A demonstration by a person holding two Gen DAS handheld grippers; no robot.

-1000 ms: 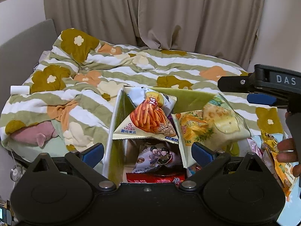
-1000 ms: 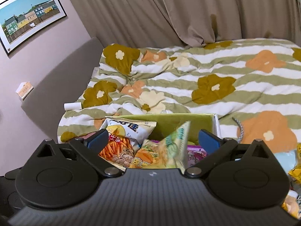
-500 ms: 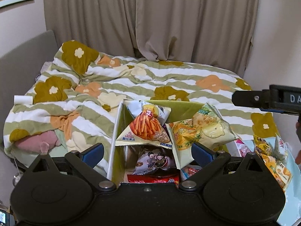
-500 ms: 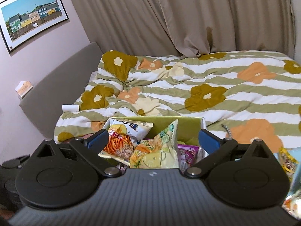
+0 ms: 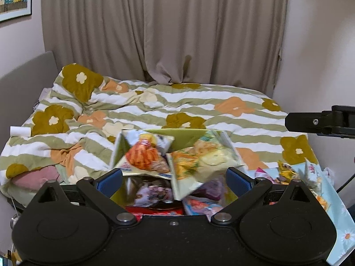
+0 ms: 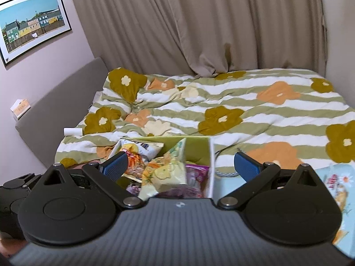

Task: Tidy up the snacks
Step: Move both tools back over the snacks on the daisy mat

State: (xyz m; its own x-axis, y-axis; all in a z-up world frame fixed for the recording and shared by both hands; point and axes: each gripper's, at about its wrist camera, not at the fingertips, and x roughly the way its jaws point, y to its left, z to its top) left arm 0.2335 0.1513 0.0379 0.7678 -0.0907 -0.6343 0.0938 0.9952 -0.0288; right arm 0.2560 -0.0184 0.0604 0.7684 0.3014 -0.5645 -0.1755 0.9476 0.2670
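Observation:
A green open box (image 5: 184, 133) stands on the bed's near edge, full of snack bags. An orange-print bag (image 5: 146, 157) and a yellow-green bag (image 5: 204, 161) stick up from it, with darker packets below. The box (image 6: 197, 146) and the yellow-green bag (image 6: 166, 173) also show in the right wrist view. My left gripper (image 5: 174, 178) is open and empty, above and behind the box. My right gripper (image 6: 180, 164) is open and empty, above the box's near side. Loose snack packets (image 5: 288, 173) lie on a light-blue sheet to the right.
A flowered striped duvet (image 6: 221, 115) covers the bed. A white roll (image 5: 20, 131) lies at its left edge by the grey headboard (image 6: 66, 102). Curtains hang behind. The light-blue sheet (image 6: 337, 181) lies right of the box. The right gripper's body (image 5: 321, 122) shows at the right.
Both grippers have pulled back and up from the box, which now looks smaller and lower in both views. Both stay open and empty. The hand at the right has left the left view.

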